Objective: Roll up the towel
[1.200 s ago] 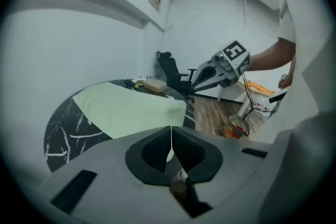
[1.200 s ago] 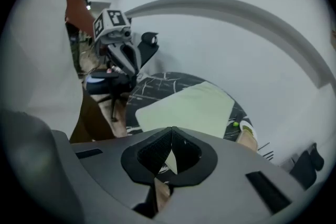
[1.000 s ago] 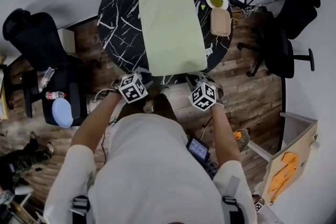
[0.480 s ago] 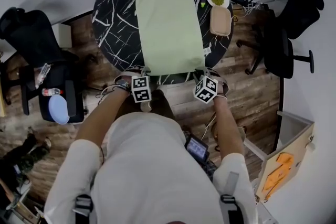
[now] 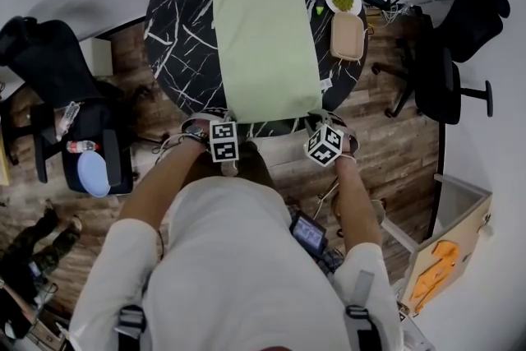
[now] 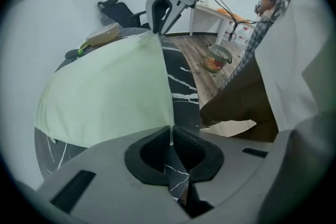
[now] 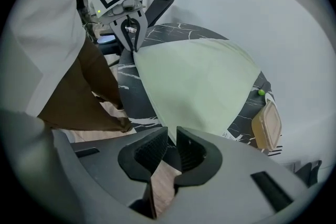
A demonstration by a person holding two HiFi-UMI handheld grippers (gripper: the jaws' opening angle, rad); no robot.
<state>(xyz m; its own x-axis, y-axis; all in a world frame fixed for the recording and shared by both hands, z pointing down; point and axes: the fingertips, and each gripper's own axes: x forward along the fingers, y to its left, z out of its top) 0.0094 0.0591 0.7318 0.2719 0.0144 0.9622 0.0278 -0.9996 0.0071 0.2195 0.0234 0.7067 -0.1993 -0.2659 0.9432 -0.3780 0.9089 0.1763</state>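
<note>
A pale green towel [image 5: 263,20] lies flat and unrolled along the round black marble table [image 5: 185,37], its short near edge at the table's front rim. My left gripper [image 5: 220,119] points down at the towel's near left corner. In the left gripper view its jaws [image 6: 171,131] are closing and pinch that corner of the towel [image 6: 105,97]. My right gripper [image 5: 320,122] stands at the near right corner. Its jaws [image 7: 171,136] keep a narrow gap, with the tip of the towel [image 7: 194,86] between them.
A plate of green food [image 5: 341,0], a tan lidded box [image 5: 346,35] and a small green item [image 5: 317,11] sit on the table right of the towel. Black office chairs [image 5: 49,62] [image 5: 448,70] flank the table. A cardboard box [image 5: 448,259] stands at the lower right.
Both grippers came forward and down from in front of the table to the towel's two near corners. The left gripper rolled and now grips its corner.
</note>
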